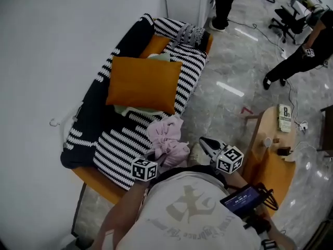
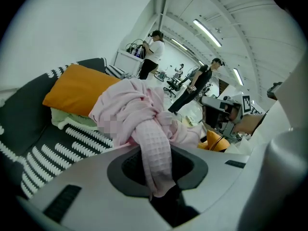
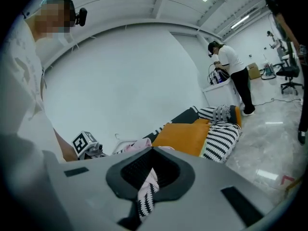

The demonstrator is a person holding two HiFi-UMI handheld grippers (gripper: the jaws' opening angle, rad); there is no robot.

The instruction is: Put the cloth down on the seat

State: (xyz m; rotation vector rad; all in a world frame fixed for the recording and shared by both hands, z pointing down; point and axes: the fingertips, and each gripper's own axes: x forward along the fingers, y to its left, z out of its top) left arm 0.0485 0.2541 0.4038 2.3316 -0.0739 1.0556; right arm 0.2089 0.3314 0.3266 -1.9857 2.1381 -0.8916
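Right now the left gripper [image 2: 161,189] has its jaws nearly shut, and they pinch a soft pink waffle cloth [image 2: 139,112]. One end of the cloth runs down between the jaws. The rest sits in a knotted bunch just ahead of them. Past the bunch are the sofa seat with its black-and-white striped cover [image 2: 72,143] and a big orange cushion [image 2: 79,88]. I cannot tell if the pink cloth touches the seat. The right gripper [image 3: 143,203] has its jaws close together too. A thin strip of black-and-white striped fabric [image 3: 149,191] is caught between them.
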